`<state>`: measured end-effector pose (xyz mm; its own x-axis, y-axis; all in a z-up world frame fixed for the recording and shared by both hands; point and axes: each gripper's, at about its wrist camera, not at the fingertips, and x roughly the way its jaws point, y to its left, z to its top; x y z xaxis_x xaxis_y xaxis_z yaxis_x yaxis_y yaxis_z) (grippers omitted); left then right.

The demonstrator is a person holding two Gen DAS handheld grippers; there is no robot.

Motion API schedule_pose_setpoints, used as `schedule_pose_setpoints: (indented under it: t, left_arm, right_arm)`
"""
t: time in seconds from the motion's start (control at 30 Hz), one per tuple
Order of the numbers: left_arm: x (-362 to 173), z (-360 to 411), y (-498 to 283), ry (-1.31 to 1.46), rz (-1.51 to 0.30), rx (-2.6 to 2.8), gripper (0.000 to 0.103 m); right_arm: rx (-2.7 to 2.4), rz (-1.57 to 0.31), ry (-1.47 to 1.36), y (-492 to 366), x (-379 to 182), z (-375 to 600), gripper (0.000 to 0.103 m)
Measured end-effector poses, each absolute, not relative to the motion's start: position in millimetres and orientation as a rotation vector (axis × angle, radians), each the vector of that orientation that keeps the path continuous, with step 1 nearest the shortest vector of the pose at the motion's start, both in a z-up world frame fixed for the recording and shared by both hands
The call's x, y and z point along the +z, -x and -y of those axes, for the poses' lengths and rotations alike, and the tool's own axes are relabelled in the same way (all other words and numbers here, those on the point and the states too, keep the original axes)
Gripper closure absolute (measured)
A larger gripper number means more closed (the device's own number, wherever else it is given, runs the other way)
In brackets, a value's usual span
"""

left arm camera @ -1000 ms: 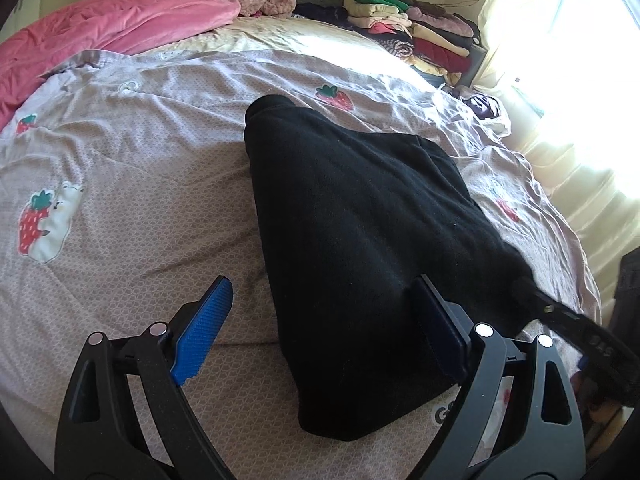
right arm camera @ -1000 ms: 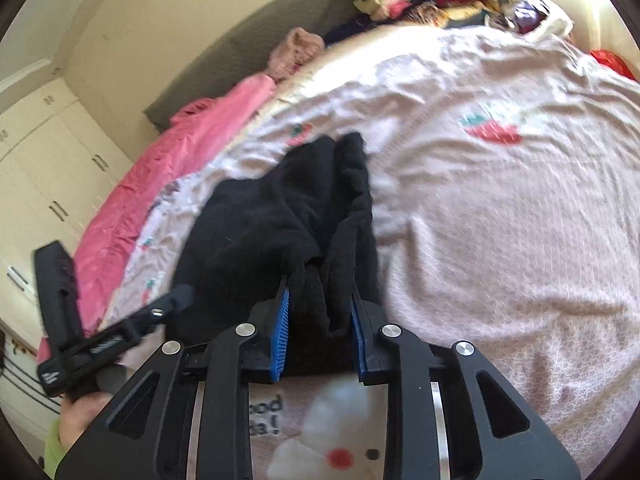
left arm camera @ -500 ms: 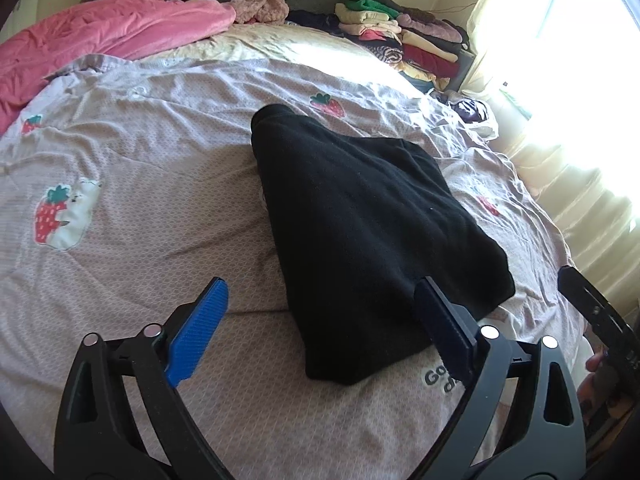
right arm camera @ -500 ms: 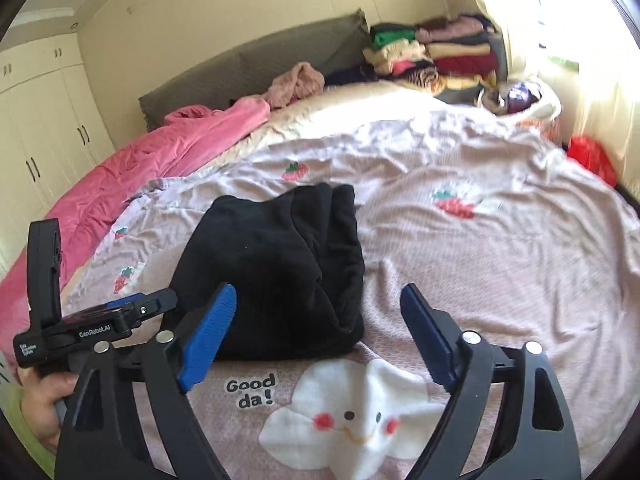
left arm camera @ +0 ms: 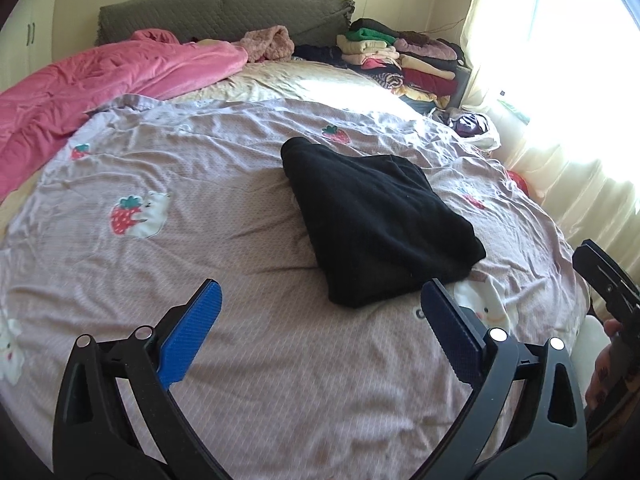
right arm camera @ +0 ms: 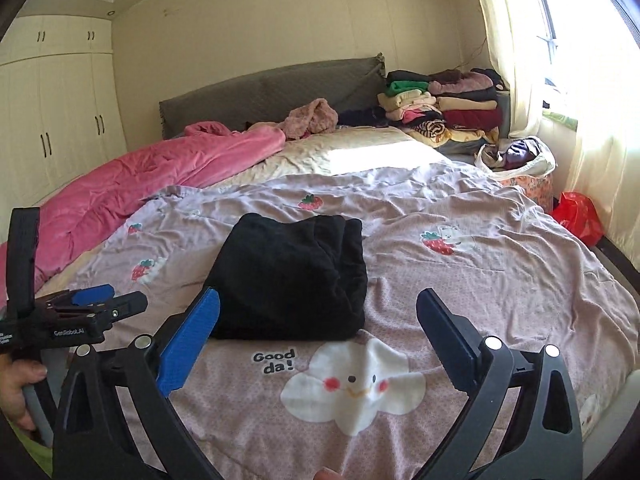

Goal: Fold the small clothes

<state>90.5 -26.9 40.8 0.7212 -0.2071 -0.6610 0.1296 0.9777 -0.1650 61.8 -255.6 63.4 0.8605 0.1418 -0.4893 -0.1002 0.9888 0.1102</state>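
At the far left, your pink comforter (right arm camera: 152,184) lies bunched along the bed's edge, with white wardrobe doors (right arm camera: 60,120) behind it. Your left gripper (left arm camera: 320,320) hangs over the strawberry-print bedspread (left arm camera: 200,248) with its blue-padded fingers (left arm camera: 190,334) spread wide and nothing between them; from the right wrist view you can see it low at the left, held in your left hand (right arm camera: 18,392). Its jaws have just been opening a little further.

In the middle of the bedspread lies the folded black garment (right arm camera: 292,276), a flat bundle resting just above the "Good da!" cloud print (right arm camera: 352,384), clear of both grippers. Behind it runs the grey headboard (right arm camera: 272,88), with a crumpled pink fleece item (right arm camera: 312,118) at its foot.

Your right gripper (right arm camera: 318,334) sits just short of the garment's near edge, fingers (right arm camera: 188,344) splayed apart and empty, having just been opening off the cloth.

To the right, stacked folded clothes (right arm camera: 444,108) stand at the head of the bed, a bag of laundry (right arm camera: 516,156) beside them, then a red bag (right arm camera: 578,212) and the sunlit curtain (right arm camera: 592,140).
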Motion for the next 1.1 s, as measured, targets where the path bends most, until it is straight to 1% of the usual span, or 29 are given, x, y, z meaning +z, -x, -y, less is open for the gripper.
schedule_pose_setpoints:
  t: [0.17,0.33,0.57,1.1]
  left_arm:
    - [37,22,-64,0.115,-0.734,-0.156,0.009]
    - [21,18,-44,0.135,-0.749,-0.141,0.009]
    - [4,20,-42,0.134,-0.790,-0.128,0.009]
    - [3,19,-40,0.125,-0.798,-0.084,0.009]
  right_arm:
    - [0.143,-0.552,-0.062,-49,53,247,0.005]
    - [0.129,-0.603,-0.030,-42,30,244,0.005]
    - [0.106,-0.677,-0.038,-42,1,244,0.005]
    - [0.123,-0.683,-0.025,-42,3,242,0.005]
